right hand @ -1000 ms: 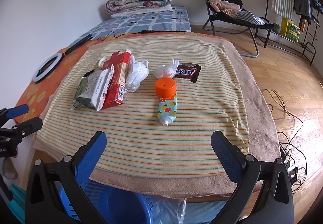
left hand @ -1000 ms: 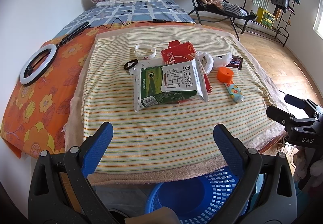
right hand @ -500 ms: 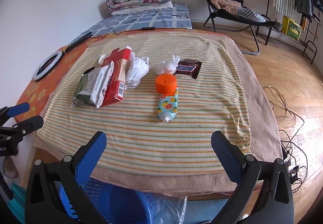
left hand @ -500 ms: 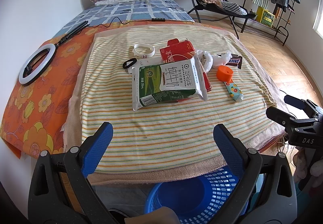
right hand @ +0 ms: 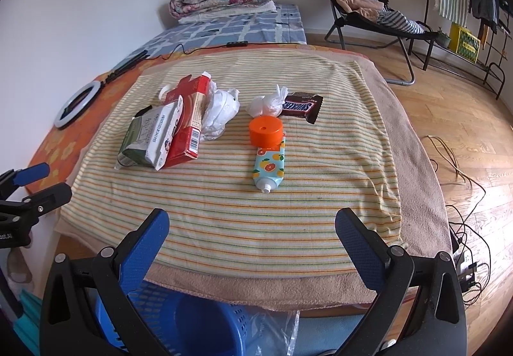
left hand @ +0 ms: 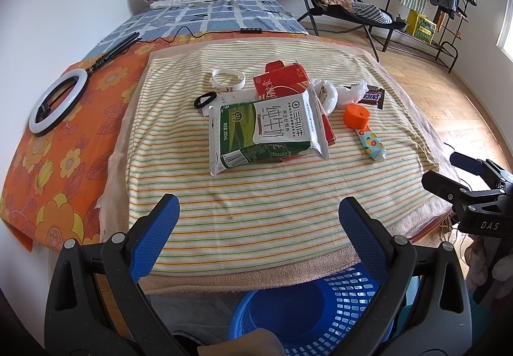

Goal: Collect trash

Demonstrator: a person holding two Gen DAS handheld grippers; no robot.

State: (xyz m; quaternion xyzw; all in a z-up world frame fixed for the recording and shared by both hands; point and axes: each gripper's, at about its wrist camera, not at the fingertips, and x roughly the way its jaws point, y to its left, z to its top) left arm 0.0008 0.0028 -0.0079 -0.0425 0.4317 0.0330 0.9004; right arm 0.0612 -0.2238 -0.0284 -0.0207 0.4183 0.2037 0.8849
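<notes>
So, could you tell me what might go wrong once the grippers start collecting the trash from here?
1. The green milk carton lies on top of the red carton, so grabbing one may drag or flip the other.
2. The orange cap touches the fruit-print tube; a grip on the tube could knock the cap rolling off the striped cloth.
3. The blue basket sits partly under the cloth's near edge, so dropped pieces could miss it.
</notes>
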